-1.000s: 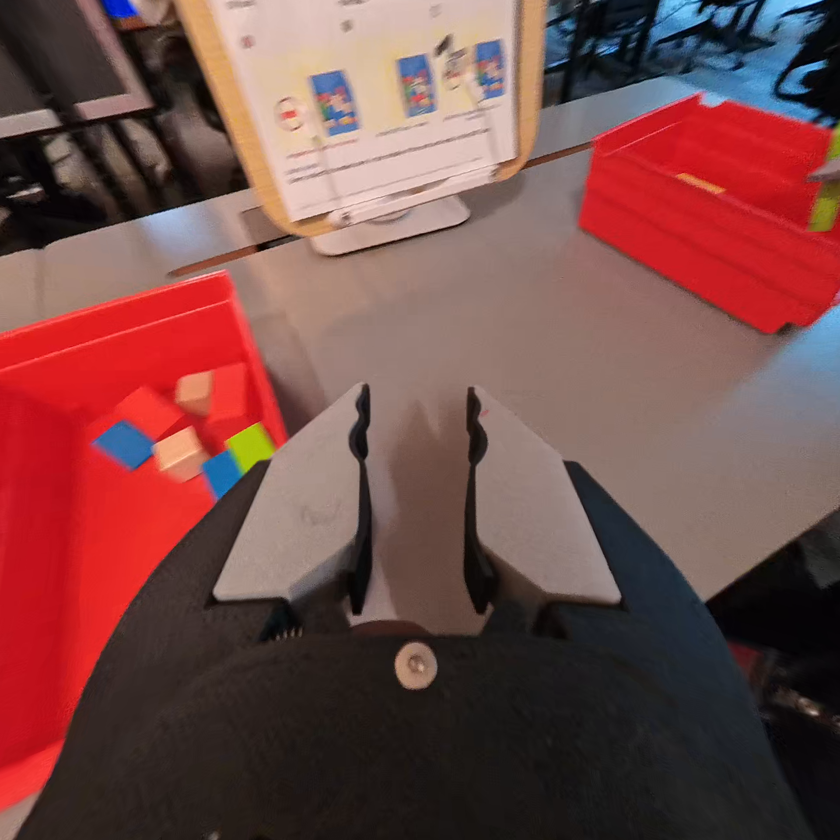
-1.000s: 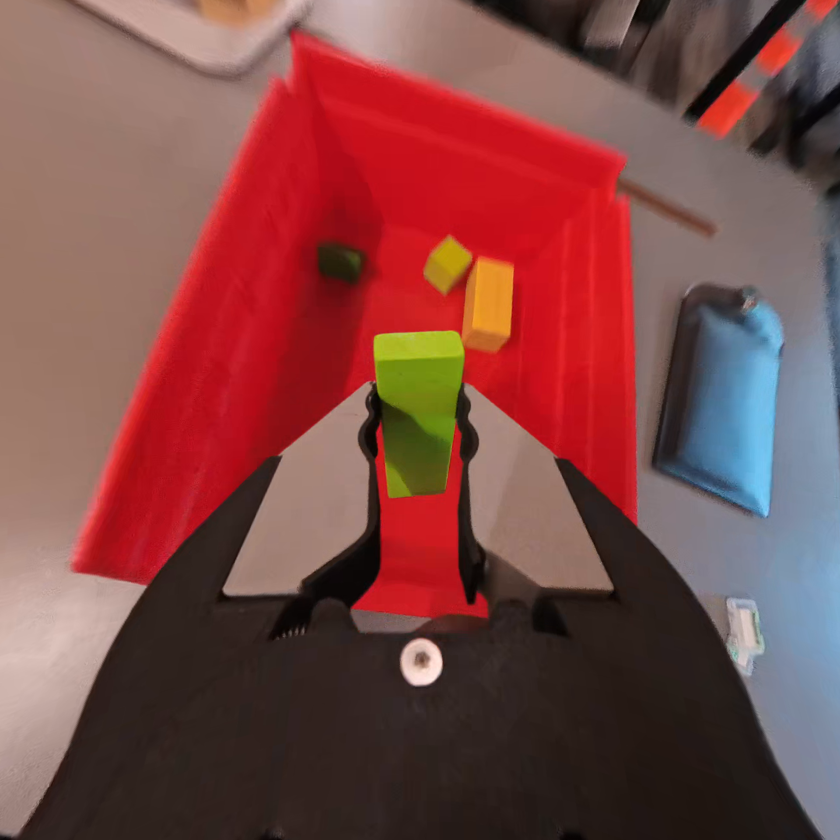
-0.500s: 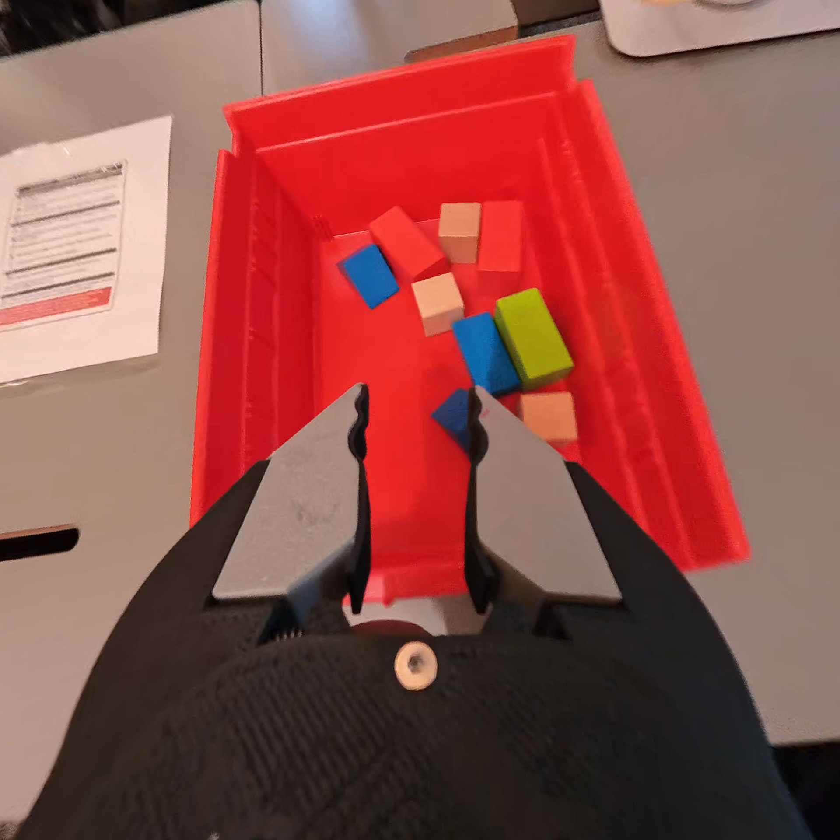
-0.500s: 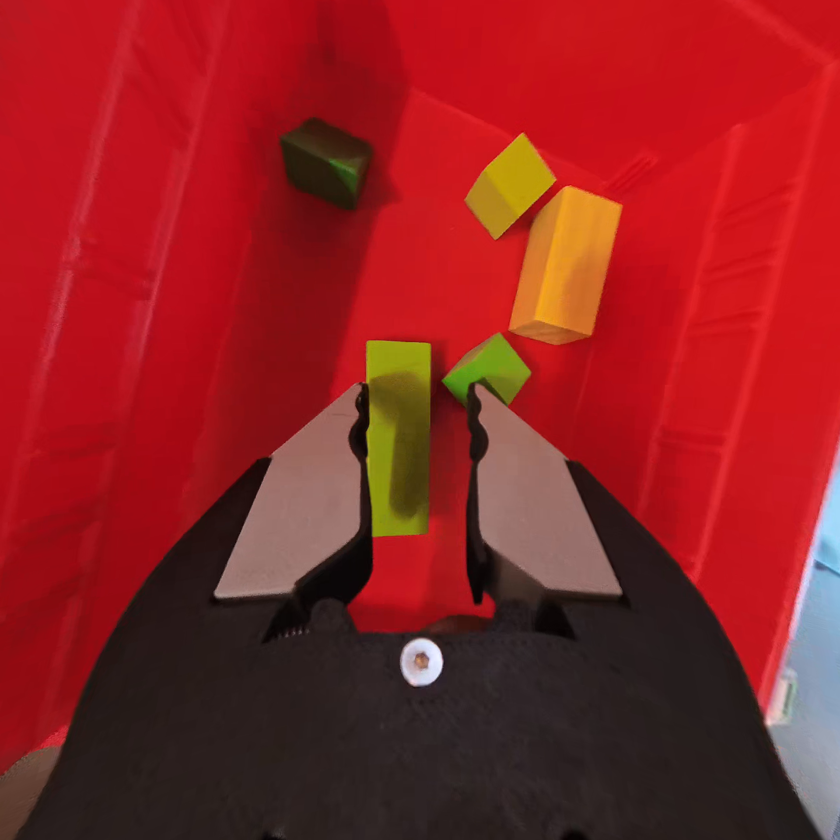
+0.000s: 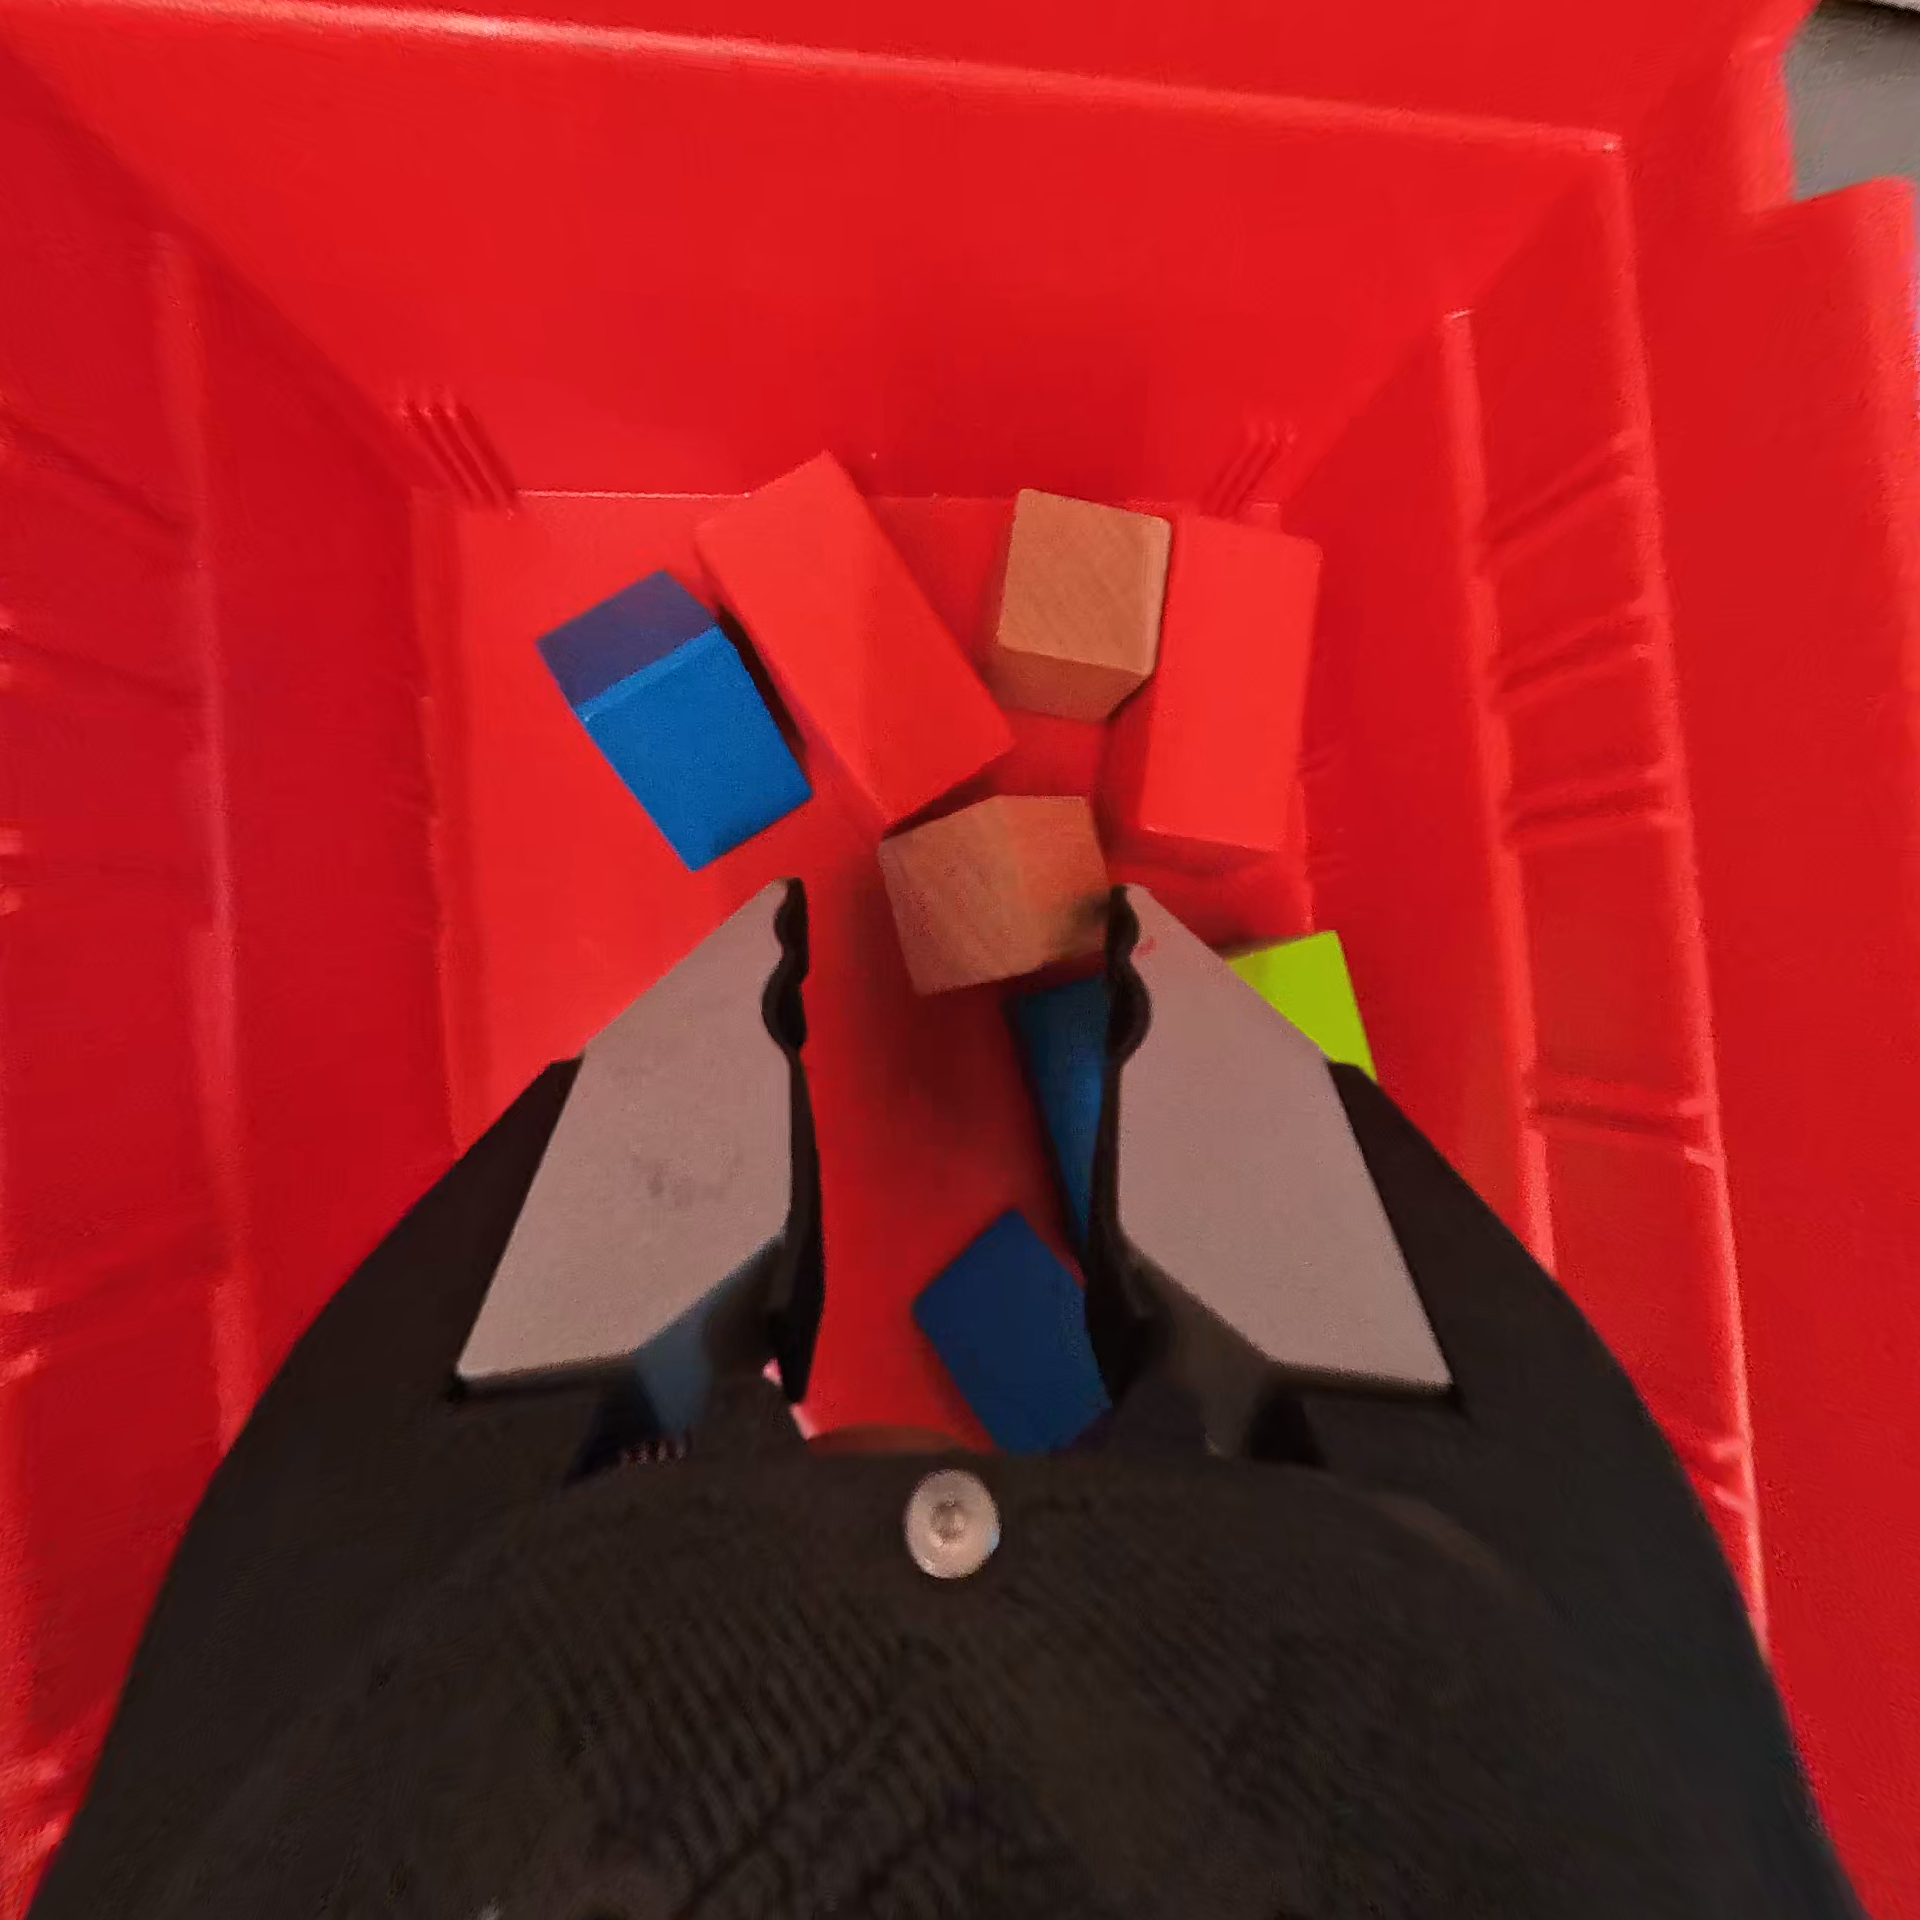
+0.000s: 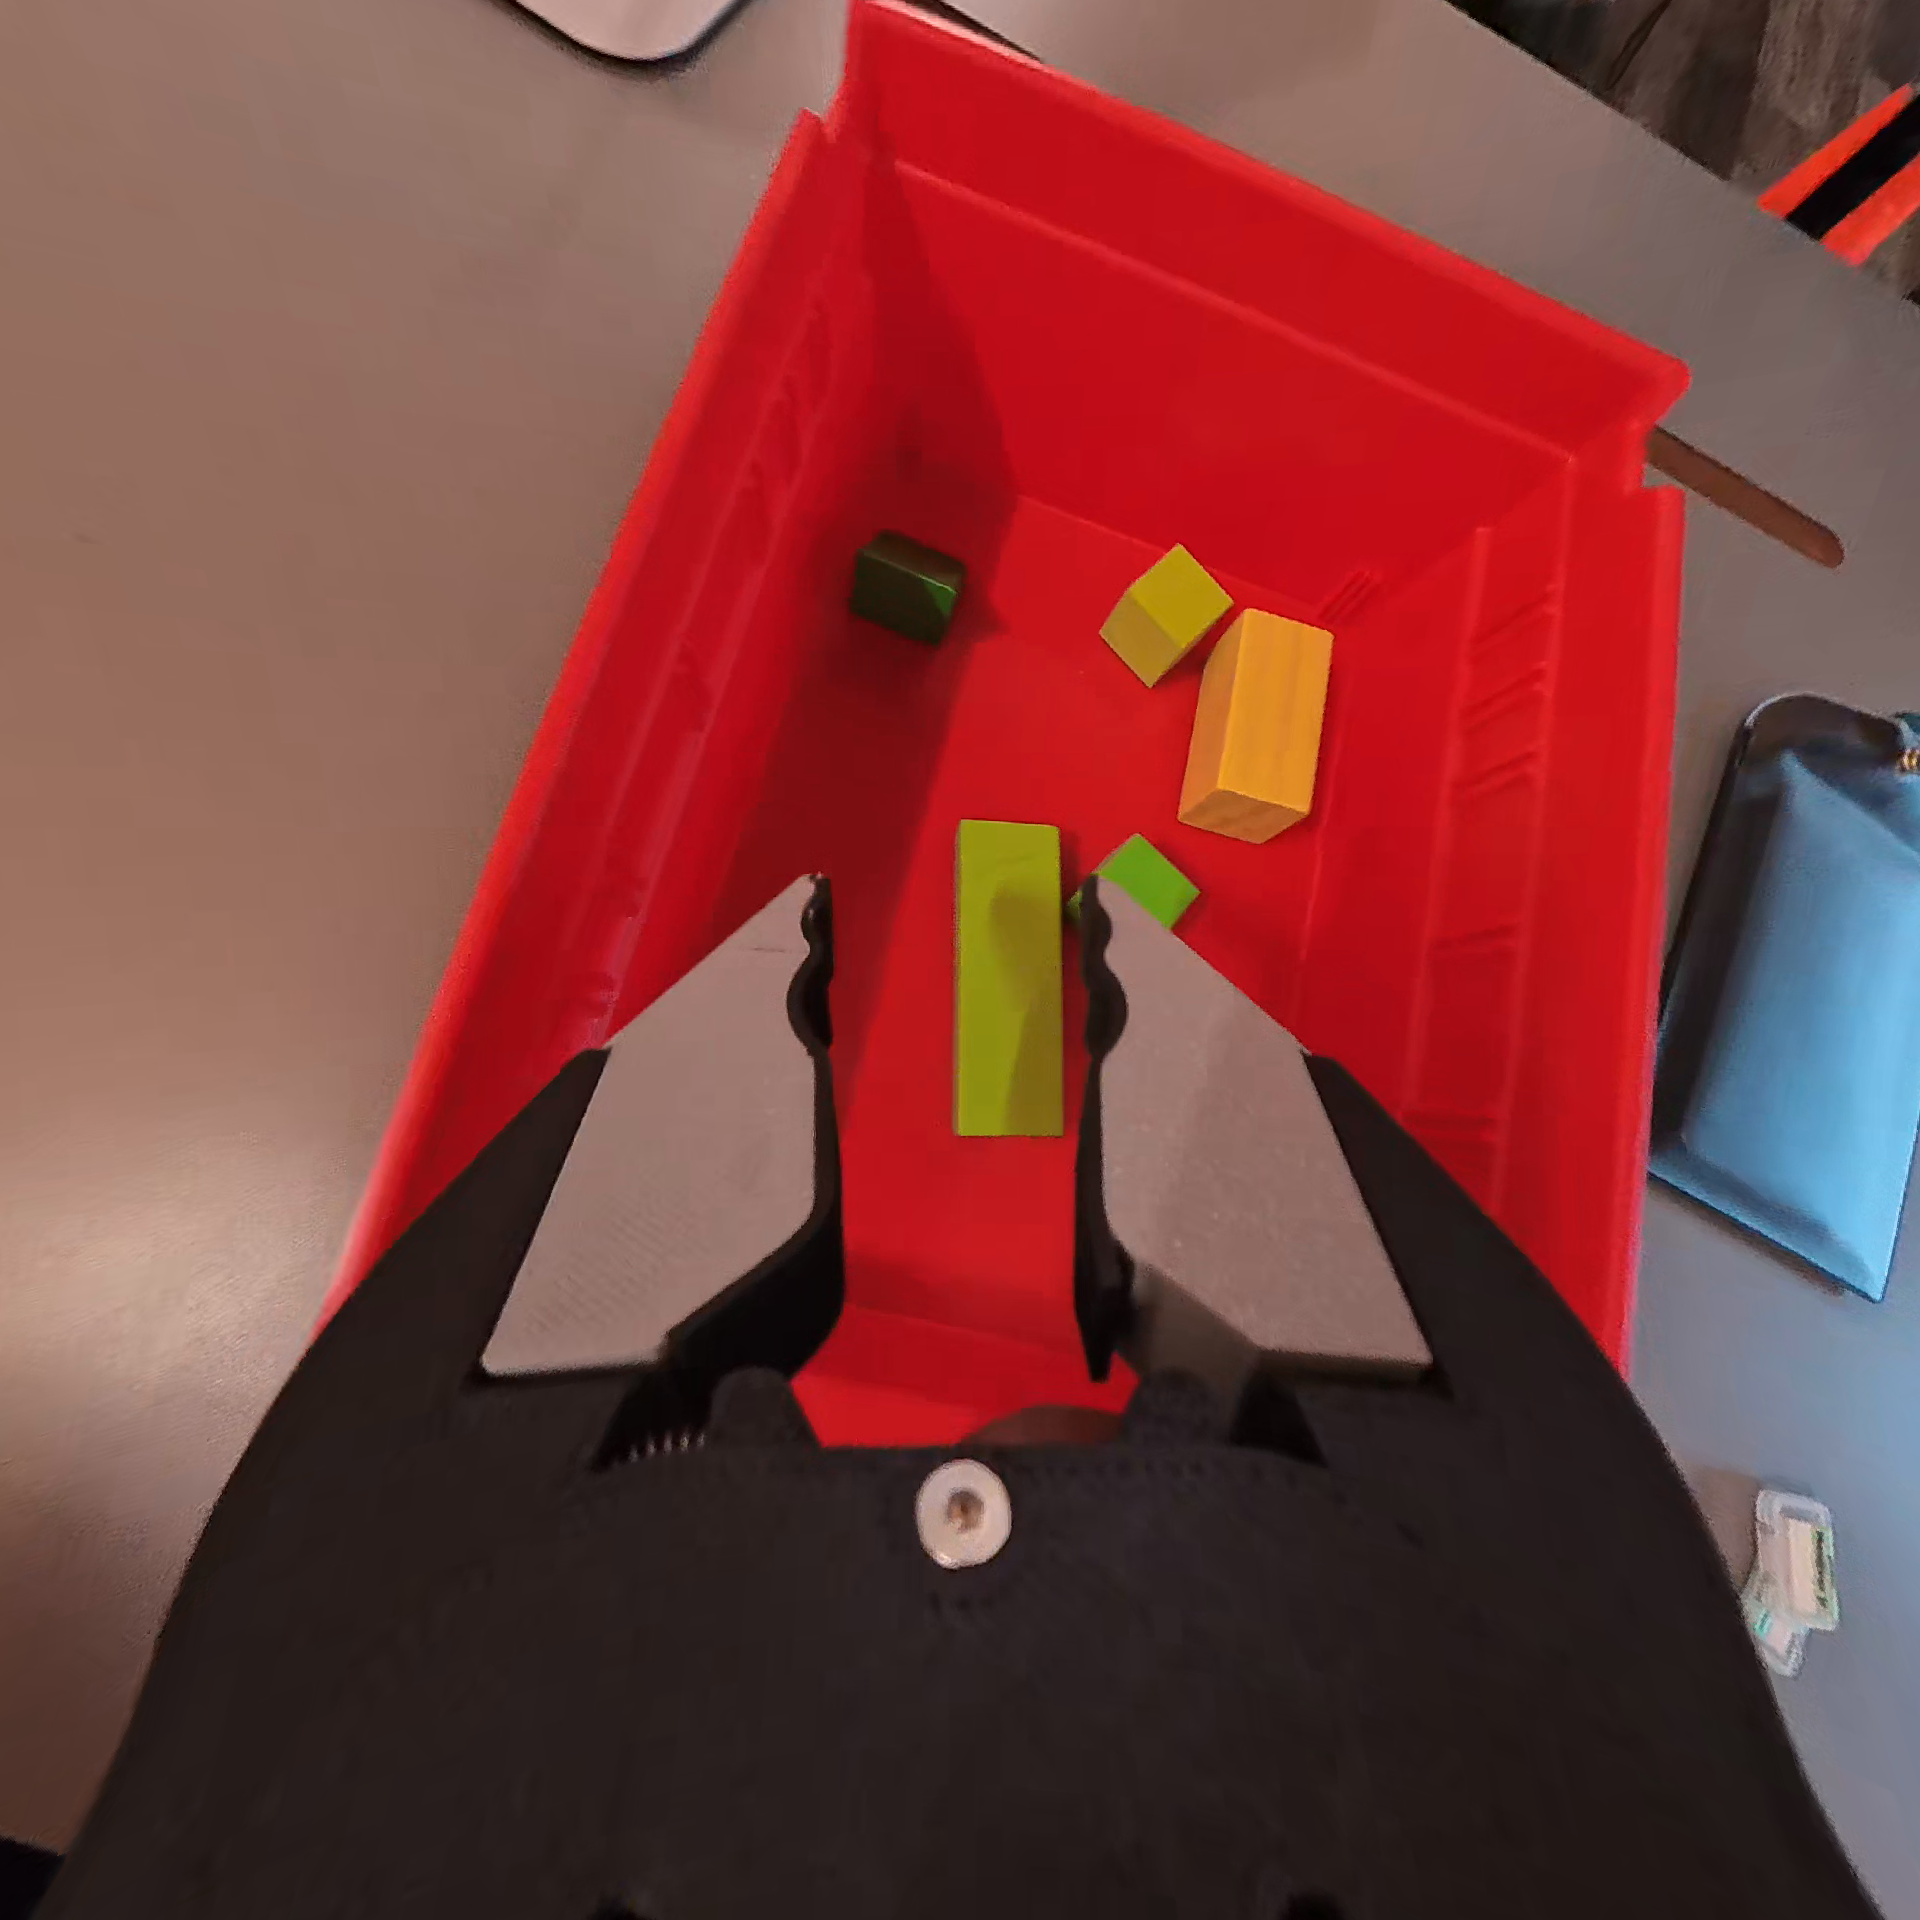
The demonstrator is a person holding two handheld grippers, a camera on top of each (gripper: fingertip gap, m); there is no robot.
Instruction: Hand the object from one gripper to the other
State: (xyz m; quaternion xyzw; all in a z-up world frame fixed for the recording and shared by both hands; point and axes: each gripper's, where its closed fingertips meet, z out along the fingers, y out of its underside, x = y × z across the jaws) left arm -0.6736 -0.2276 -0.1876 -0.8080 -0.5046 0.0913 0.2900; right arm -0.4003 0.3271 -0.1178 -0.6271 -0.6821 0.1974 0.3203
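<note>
Tongs of the left hand (image 5: 951, 914) stand apart, low inside a red bin (image 5: 935, 260), and they hold nothing. 1 plain wooden cube (image 5: 992, 894) lies just at the right fingertip (image 5: 1127, 935); the view is too blurred to say if they touch. The left fingertip is clearly away from the cube. So the step in hand looks like picking a block here, and this cube seems the likely choice.

To do it well, I would shift the tongs a little to the right, so the cube sits in the middle between both tips. The cube is turned at an angle, so the wrist should turn until the pads meet 2 flat sides, not corners. A dark blue block (image 5: 1070, 1101) lies along the inside of the right finger, and 1 red block (image 5: 847, 634) lies close behind the cube; closing too deep could catch them also.

Tongs of the right hand (image 6: 951, 925) are also apart and empty, above a second red bin (image 6: 1247, 343). 1 long green block (image 6: 1008, 977) lies flat on the floor of that bin between the fingers, not gripped. This hand should come out of the bin and wait open for the handover.
</note>
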